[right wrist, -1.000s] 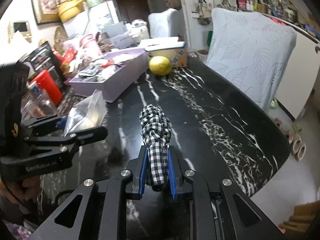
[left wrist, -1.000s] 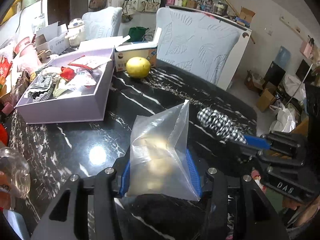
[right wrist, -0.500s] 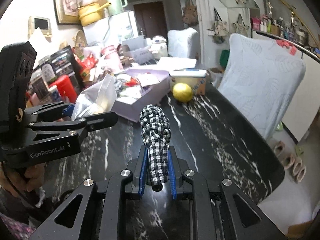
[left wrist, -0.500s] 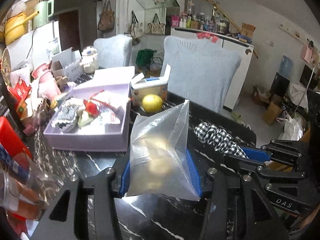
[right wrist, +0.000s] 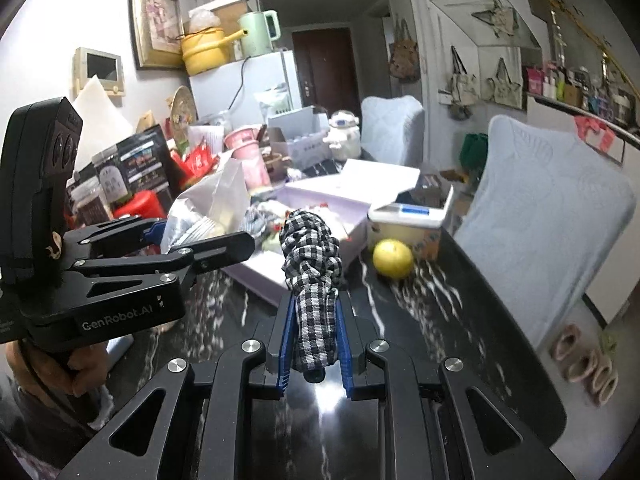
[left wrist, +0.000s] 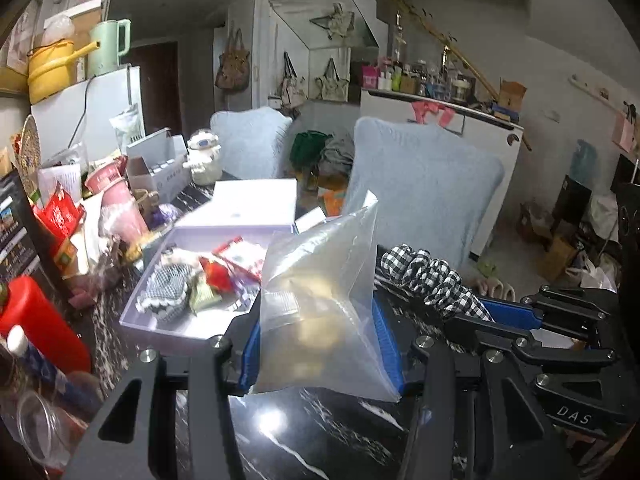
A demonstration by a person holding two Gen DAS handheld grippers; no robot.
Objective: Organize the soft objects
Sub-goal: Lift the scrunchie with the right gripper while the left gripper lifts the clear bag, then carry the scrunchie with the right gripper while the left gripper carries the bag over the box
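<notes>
**Carrying two soft items above the table toward the lilac box**

Left wrist view: gripping a clear plastic bag between the blue pads of the left gripper, jaws partly closed on its lower half, the bag standing upright with one corner poking up. Holding it low, probably so the pouch keeps its shape and whatever pale thing sits inside does not slip out. Pointing forward and somewhat downward over the black marble table, toward the open lilac box just beyond, already holding a checked cloth and red wrappers. Showing the right gripper alongside at the right, close but apart, with the checked fabric roll sticking out ahead of it.

Right wrist view: clamping the checked fabric roll in the right gripper, jaws shut tight on its lower end, the roll rising straight up between the pads. Pinching it near one end, likely leaving the bundled top free to drop in first. Aiming down-and-forward over the table, with a yellow fruit to the right and the lilac box behind the roll. Seeing the left gripper at the left with the plastic bag, a hand wrapped round its grip.
</notes>
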